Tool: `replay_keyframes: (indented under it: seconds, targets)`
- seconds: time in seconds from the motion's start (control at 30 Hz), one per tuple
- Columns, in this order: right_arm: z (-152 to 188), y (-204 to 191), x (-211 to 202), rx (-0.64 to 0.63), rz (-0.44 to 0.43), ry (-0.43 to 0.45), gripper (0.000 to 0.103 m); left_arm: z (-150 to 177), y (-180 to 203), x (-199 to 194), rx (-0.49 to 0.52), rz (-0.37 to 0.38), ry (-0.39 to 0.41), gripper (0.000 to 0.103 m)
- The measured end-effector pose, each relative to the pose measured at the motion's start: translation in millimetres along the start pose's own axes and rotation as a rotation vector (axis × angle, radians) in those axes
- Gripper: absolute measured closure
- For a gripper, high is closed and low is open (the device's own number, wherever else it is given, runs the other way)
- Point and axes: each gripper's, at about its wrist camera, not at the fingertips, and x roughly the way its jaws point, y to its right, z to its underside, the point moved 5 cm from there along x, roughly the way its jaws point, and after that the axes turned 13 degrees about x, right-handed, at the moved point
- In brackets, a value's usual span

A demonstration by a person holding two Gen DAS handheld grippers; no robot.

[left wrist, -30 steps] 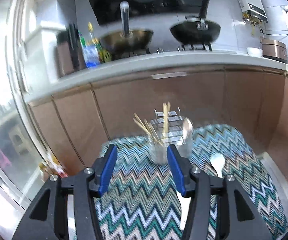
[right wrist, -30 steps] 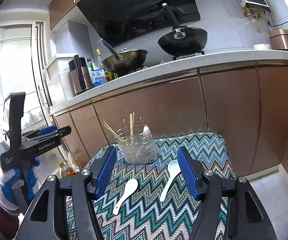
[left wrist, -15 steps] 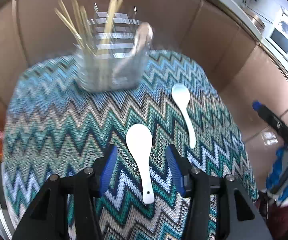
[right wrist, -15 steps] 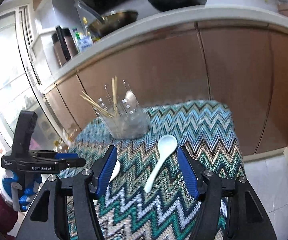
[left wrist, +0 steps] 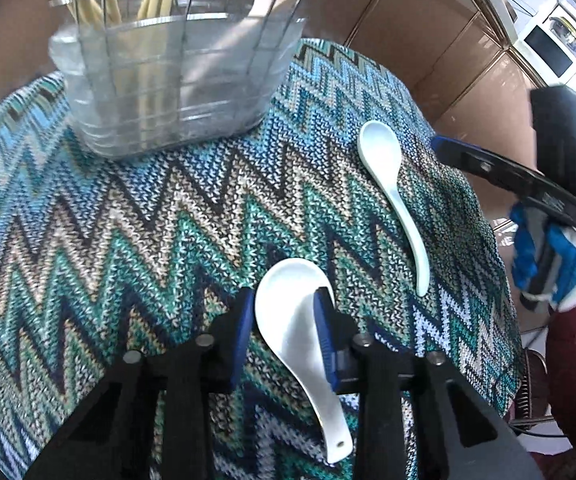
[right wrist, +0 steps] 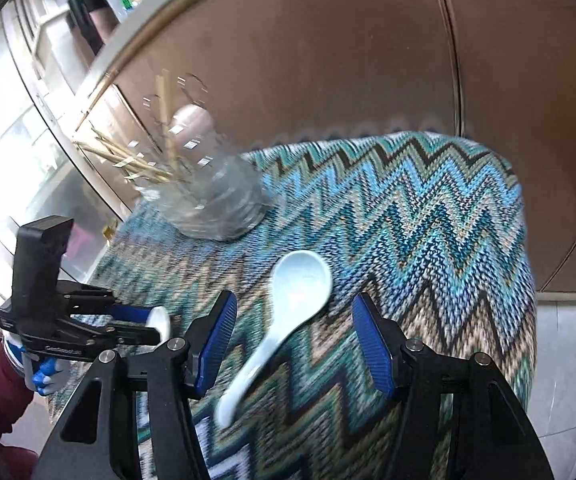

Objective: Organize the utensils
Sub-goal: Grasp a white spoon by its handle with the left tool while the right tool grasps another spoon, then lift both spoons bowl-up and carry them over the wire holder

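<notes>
In the left wrist view my left gripper (left wrist: 286, 316) has its blue pads closed against the bowl of a white ceramic spoon (left wrist: 300, 336) lying on the zigzag cloth (left wrist: 128, 240). A second white spoon (left wrist: 392, 196) lies to its right. A clear wire utensil holder (left wrist: 176, 80) with chopsticks and a spoon stands at the back. In the right wrist view my right gripper (right wrist: 292, 344) is open and straddles the second spoon (right wrist: 284, 312) just above the cloth. The left gripper (right wrist: 88, 328) shows at the left there.
The cloth-covered table (right wrist: 428, 208) is small, with brown cabinet doors (right wrist: 328, 60) close behind it and tiled floor (right wrist: 568, 360) to the right. My right gripper (left wrist: 528, 184) hovers at the table's right edge in the left wrist view.
Both grippers have dropped toward the table and tilted down. The left jaws have narrowed onto the near spoon. The right gripper has come over the second spoon.
</notes>
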Motion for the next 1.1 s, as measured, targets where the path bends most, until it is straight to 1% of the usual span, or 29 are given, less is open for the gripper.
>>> replay_keyframes:
  seconds: [0.1, 0.2, 0.27, 0.3, 0.4, 0.43, 0.47, 0.5, 0.53, 0.57, 0.63, 0.7, 0.8, 0.83, 0.9, 0.97, 1.03, 1.1]
  targets:
    - [-9, 9, 19, 0.002, -0.012, -0.046, 0.043, -3, -4, 3, -0.003, 0.03, 0.004, 0.084]
    - [-15, 11, 33, -0.006, -0.033, -0.083, 0.047, -6, -4, 5, 0.005, 0.045, 0.003, 0.087]
    - [-18, 14, 42, -0.008, -0.033, -0.103, 0.052, -8, -5, 4, 0.022, 0.048, -0.003, 0.087]
    - [-19, 14, 47, -0.006, -0.045, -0.119, 0.053, -8, -3, 5, 0.03, 0.047, -0.006, 0.087]
    - [-19, 13, 58, -0.012, -0.065, -0.159, 0.062, -12, 4, 10, 0.052, 0.044, -0.015, 0.087]
    - [-18, 12, 61, -0.019, -0.069, -0.174, 0.067, -13, 5, 11, 0.058, 0.041, -0.017, 0.087]
    - [-17, 13, 63, -0.024, -0.07, -0.18, 0.076, -14, 7, 12, 0.062, 0.036, -0.018, 0.089]
    - [-17, 12, 64, -0.033, -0.067, -0.185, 0.082, -15, 8, 13, 0.062, 0.03, -0.019, 0.091]
    - [-18, 12, 65, -0.039, -0.06, -0.185, 0.093, -17, 10, 15, 0.06, 0.026, -0.019, 0.092]
    - [-18, 12, 66, -0.046, -0.053, -0.183, 0.095, -18, 12, 16, 0.056, 0.022, -0.015, 0.095]
    - [-15, 8, 66, -0.057, -0.041, -0.166, 0.095, -21, 17, 17, 0.046, 0.011, -0.003, 0.096]
    - [-11, 2, 63, -0.07, -0.024, -0.14, 0.095, -19, 21, 14, 0.038, -0.018, 0.016, 0.096]
    - [-4, -8, 47, -0.095, -0.006, -0.089, 0.095, -16, 29, 2, 0.03, -0.057, 0.064, 0.096]
    - [-4, -14, 38, -0.107, -0.002, -0.06, 0.096, -15, 28, -3, 0.029, -0.069, 0.082, 0.096]
    - [-2, -27, 22, -0.127, 0.0, -0.014, 0.096, -19, 33, -20, 0.035, -0.115, 0.137, 0.096]
    - [-4, -39, 8, -0.152, 0.008, 0.032, 0.096, -22, 38, -37, 0.033, -0.134, 0.187, 0.096]
    - [-8, -55, -5, -0.178, 0.017, 0.082, 0.096, -29, 44, -61, 0.028, -0.163, 0.256, 0.096]
    - [-13, -68, -17, -0.196, 0.022, 0.135, 0.096, -38, 48, -87, 0.033, -0.214, 0.329, 0.096]
